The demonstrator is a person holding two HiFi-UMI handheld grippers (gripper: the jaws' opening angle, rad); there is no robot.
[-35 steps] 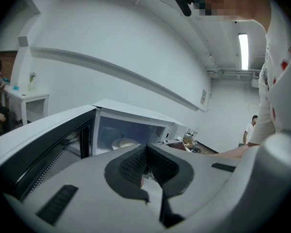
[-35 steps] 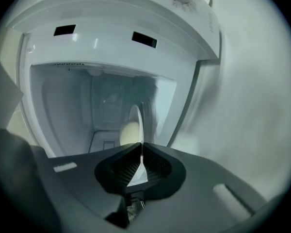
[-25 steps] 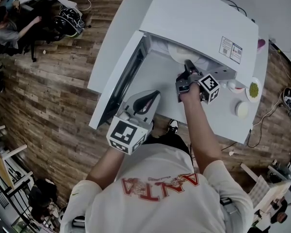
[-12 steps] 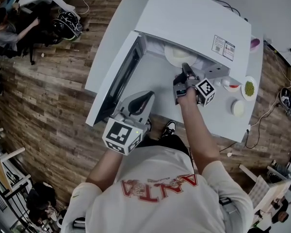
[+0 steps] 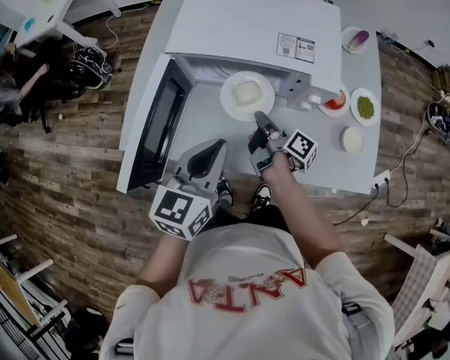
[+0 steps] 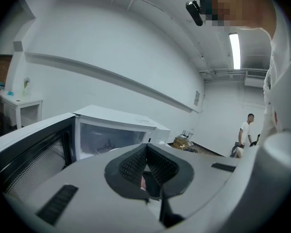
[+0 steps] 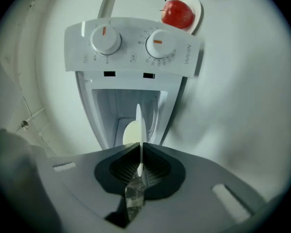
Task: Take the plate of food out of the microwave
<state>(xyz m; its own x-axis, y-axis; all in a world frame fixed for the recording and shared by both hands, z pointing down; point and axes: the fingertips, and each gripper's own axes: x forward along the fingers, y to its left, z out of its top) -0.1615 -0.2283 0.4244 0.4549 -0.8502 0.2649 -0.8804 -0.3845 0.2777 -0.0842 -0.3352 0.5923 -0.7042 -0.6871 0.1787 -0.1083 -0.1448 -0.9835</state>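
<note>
A white plate [image 5: 231, 105] with a pale block of food [image 5: 245, 94] hangs just outside the mouth of the white microwave [image 5: 247, 21], whose door [image 5: 154, 133] stands swung open to the left. My right gripper [image 5: 261, 117] is shut on the plate's near rim. In the right gripper view the plate [image 7: 138, 123] runs edge-on between the right gripper [image 7: 139, 147] jaws, with the food [image 7: 129, 134] on its left and the microwave's dial panel [image 7: 131, 45] beyond. My left gripper [image 5: 214, 150] hovers lower left, shut and empty, and the left gripper [image 6: 146, 147] faces the microwave [image 6: 116, 130].
Right of the microwave on the white table [image 5: 360, 171] stand a dish with a red apple [image 5: 334, 102], a dish of green food [image 5: 366, 106], a small white bowl [image 5: 352, 139] and a dish with something purple [image 5: 355, 40]. A person [image 6: 243, 135] stands far off.
The right gripper has closed on the plate's rim and drawn back toward me, bringing the plate from inside the microwave cavity out to its mouth. The left gripper has barely moved.
</note>
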